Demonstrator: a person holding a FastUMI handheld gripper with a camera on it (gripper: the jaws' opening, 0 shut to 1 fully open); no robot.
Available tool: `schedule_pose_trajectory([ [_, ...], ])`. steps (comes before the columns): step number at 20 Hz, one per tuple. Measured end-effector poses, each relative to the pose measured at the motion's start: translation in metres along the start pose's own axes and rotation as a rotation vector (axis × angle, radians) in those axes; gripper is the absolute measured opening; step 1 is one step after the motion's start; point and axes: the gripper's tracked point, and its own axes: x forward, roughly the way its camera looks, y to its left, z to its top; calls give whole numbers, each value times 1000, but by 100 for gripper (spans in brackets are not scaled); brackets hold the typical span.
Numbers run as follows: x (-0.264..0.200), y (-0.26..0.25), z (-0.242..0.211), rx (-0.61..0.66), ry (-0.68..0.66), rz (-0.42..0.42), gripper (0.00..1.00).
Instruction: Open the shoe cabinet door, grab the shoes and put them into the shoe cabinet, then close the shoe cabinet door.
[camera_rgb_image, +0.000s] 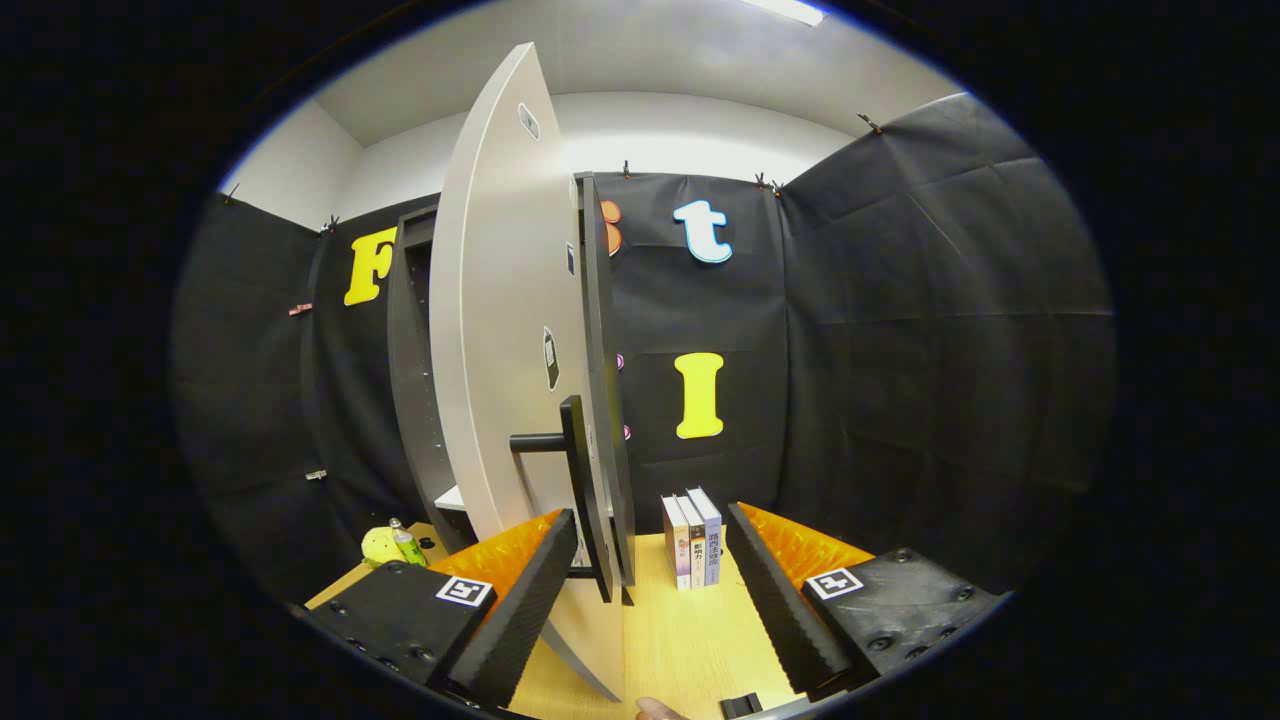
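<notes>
The shoe cabinet (415, 380) is a tall dark carcass standing on the wooden table (690, 640). Its pale grey door (505, 330) is swung out towards me and I see it nearly edge-on. The door's black bar handle (583, 490) stands upright on the door's edge, with a short stub running left to the panel. My gripper (650, 515) is open wide. The handle and the door's edge lie between the fingers, close to the left finger (525, 600) and well apart from the right finger (775, 600). Neither finger presses on the handle.
Three books (692, 540) stand upright on the table just beyond the fingers, right of the door. A yellow-green item (380, 545) and a small green bottle (408, 545) sit at the cabinet's left foot. Black cloth walls close in the booth behind and to the right.
</notes>
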Motion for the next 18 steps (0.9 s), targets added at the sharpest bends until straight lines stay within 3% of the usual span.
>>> schedule_pose_trajectory([
  [18,14,137,-16,-7,-3,14,98],
])
